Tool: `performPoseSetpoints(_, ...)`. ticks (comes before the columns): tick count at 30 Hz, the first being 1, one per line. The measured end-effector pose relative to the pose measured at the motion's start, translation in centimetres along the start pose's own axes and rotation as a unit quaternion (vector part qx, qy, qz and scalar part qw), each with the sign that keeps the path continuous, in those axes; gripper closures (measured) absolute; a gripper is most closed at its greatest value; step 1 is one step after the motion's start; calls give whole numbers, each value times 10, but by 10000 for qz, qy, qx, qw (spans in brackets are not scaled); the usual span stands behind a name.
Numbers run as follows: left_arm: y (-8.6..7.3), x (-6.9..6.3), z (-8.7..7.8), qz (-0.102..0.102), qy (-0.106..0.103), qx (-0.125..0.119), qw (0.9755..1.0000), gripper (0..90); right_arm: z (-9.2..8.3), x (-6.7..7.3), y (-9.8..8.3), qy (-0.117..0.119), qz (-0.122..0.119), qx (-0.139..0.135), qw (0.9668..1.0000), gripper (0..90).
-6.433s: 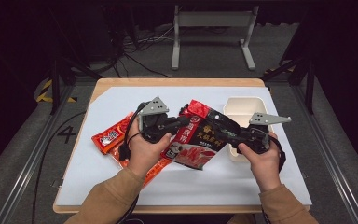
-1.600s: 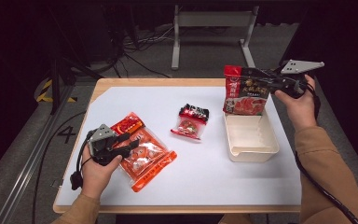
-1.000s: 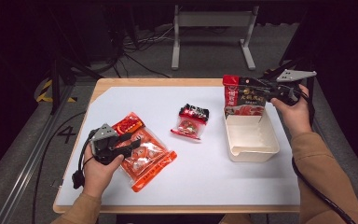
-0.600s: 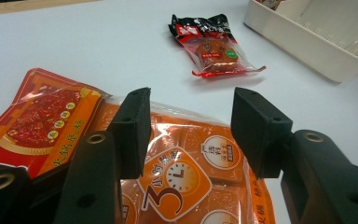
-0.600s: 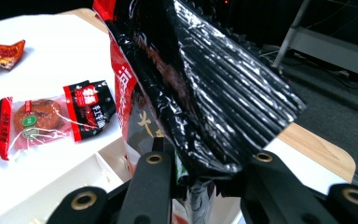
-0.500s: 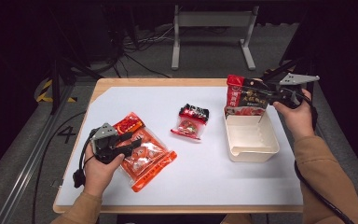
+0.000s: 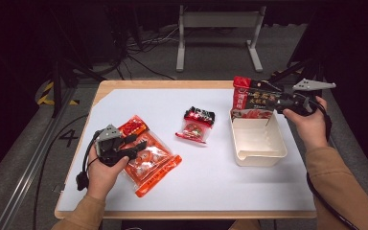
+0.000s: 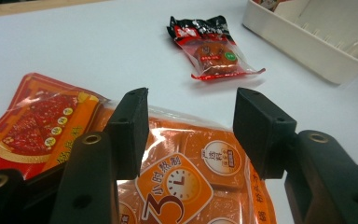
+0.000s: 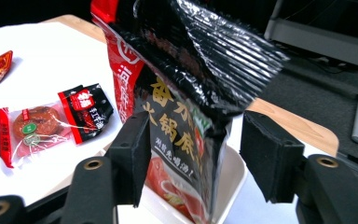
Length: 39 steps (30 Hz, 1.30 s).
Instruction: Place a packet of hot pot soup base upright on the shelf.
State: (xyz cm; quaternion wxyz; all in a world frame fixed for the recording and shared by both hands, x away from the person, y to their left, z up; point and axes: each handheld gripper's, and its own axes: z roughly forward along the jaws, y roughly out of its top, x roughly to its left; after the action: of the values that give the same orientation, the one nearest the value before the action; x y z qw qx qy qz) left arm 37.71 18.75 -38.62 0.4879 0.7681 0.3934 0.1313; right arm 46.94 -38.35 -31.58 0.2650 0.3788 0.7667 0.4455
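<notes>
White tabletop: right gripper [image 9: 189,154], jaws just opening around the upright sauce pouch [image 9: 182,98], releases it into the tray [image 7: 258,151].

The red-and-black pouch [image 9: 182,107] hides its lower end inside the white bin [image 9: 233,182]; the orange packet [image 8: 200,172] is cut off by the lower edge.

A recording lab or test studio is indicated rather than a home. A wooden table [image 7: 163,85] covered with a white sheet [image 7: 230,182] is set on grey carpet [image 7: 24,158], surrounded by darkness. Loose cables [image 7: 139,57] are strewn behind it, a metal stand [image 7: 218,21] is placed beyond, and hazard tape [image 7: 45,93] and a painted number [image 7: 68,138] are seen on the floor.
</notes>
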Motion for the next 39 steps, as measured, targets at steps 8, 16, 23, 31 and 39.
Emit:
performPoseSetpoints(8,1,7,-8,8,89,-72,9999,403,-25,19,-5,-187,106,-84,9997,394)
performPoseSetpoints(16,0,21,-27,-23,229,-9,9997,357,-45,53,-12,40,356,-321,9988,397)
performPoseSetpoints(23,-4,30,-29,-152,404,139,9990,279,-49,82,-20,370,309,-521,9975,411)
performPoseSetpoints(31,-5,33,-30,-107,444,113,9989,181,-44,103,-29,497,151,-651,9965,416)
performPoseSetpoints(39,-6,34,-33,58,427,194,9989,155,-44,117,-30,792,86,-806,9936,391)
